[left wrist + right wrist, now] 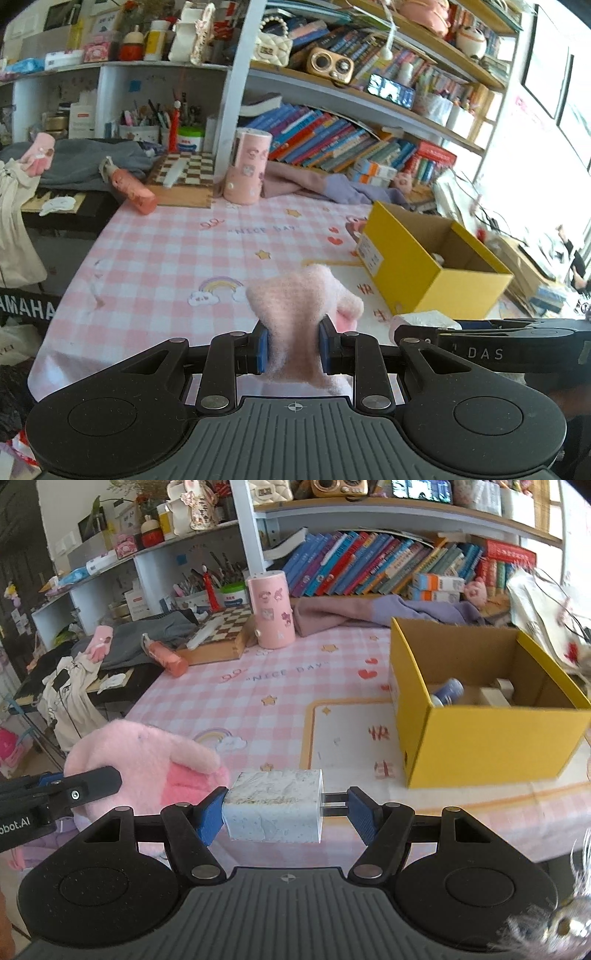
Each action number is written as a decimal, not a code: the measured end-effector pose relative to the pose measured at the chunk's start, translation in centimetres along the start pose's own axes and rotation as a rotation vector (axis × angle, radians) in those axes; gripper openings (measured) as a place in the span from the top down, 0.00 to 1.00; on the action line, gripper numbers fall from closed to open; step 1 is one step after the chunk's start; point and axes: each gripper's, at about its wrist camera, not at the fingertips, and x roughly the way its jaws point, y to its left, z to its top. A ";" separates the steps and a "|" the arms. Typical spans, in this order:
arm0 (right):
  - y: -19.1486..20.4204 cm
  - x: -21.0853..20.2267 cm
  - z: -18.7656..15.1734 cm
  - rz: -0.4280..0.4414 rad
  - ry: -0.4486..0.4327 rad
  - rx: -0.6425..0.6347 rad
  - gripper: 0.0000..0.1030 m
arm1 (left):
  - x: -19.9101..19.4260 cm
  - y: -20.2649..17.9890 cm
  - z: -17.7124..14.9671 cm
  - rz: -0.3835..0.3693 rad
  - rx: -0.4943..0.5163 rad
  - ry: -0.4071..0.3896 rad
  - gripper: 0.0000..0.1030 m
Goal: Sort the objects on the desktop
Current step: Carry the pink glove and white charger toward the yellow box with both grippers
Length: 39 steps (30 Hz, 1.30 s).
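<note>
My left gripper (293, 349) is shut on a fluffy pink plush item (303, 306), held above the near edge of the pink checked tablecloth (166, 254). The plush also shows in the right wrist view (144, 764), at the left. My right gripper (286, 812) is shut on a white plug-in charger (275, 805), its two prongs against the right pad. The charger's end shows in the left wrist view (424, 319). An open yellow cardboard box (491, 738) stands on the table to the right, with a blue-capped item (448, 690) and small white blocks (496, 694) inside. The box also shows in the left wrist view (421, 266).
A pink cylindrical holder (271, 609) stands at the back of the table beside a chessboard box (221, 635). A coral bottle (166, 657) lies at the back left. Purple cloth (369, 611), shelves of books (388, 565) and a Yamaha keyboard edge (26, 308) surround the table.
</note>
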 end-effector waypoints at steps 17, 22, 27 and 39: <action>-2.8 -4.3 -4.8 -0.122 0.042 0.115 0.36 | 1.0 -5.0 -2.5 -0.179 0.145 0.120 0.76; -4.2 -5.3 -6.0 -0.170 0.053 0.164 0.36 | 1.6 -6.5 -2.9 -0.227 0.173 0.148 0.76; -4.7 -6.6 -6.8 -0.212 0.037 0.170 0.36 | 1.8 -8.2 -3.2 -0.273 0.221 0.159 0.76; -5.9 -7.5 -7.3 -0.237 0.029 0.205 0.36 | 2.1 -9.5 -3.1 -0.285 0.254 0.149 0.76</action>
